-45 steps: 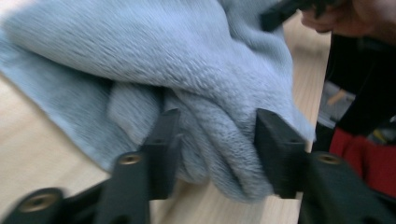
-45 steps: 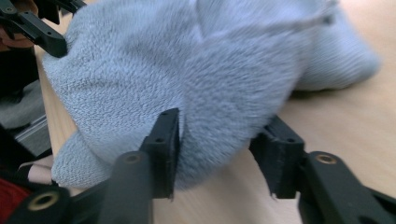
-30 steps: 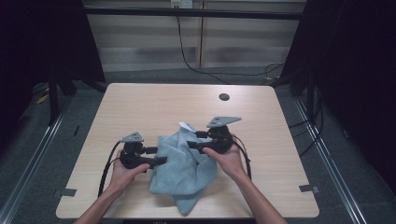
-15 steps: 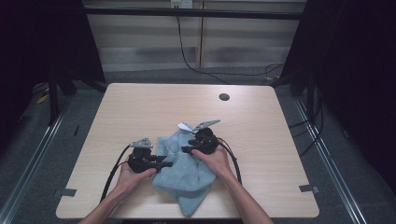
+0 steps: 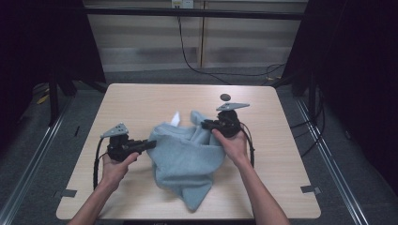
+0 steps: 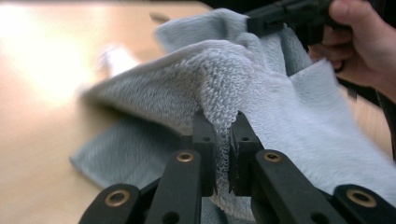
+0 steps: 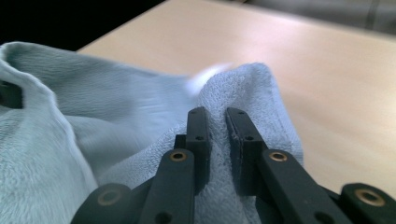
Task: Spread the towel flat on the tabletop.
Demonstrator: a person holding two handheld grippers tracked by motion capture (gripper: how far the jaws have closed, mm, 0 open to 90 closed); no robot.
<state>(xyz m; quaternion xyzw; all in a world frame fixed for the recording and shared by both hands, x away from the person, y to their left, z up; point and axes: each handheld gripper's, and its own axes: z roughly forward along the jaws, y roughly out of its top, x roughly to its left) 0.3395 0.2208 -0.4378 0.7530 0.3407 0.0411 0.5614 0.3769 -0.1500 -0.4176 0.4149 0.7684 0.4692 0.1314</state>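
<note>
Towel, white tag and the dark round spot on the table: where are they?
towel (image 5: 185,161), high view, middle of the cloth
white tag (image 5: 175,119), high view, its middle
dark round spot (image 5: 225,97), high view, its centre

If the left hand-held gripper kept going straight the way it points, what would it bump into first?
The light blue towel: the left hand-held gripper already pinches a fold of it, and more towel bunches right ahead. Beyond that, probably the right hand-held gripper, though depth is hard to judge.

A pale blue terry towel (image 5: 185,157), crumpled, lies mid-table with two edges lifted into folds.
</note>
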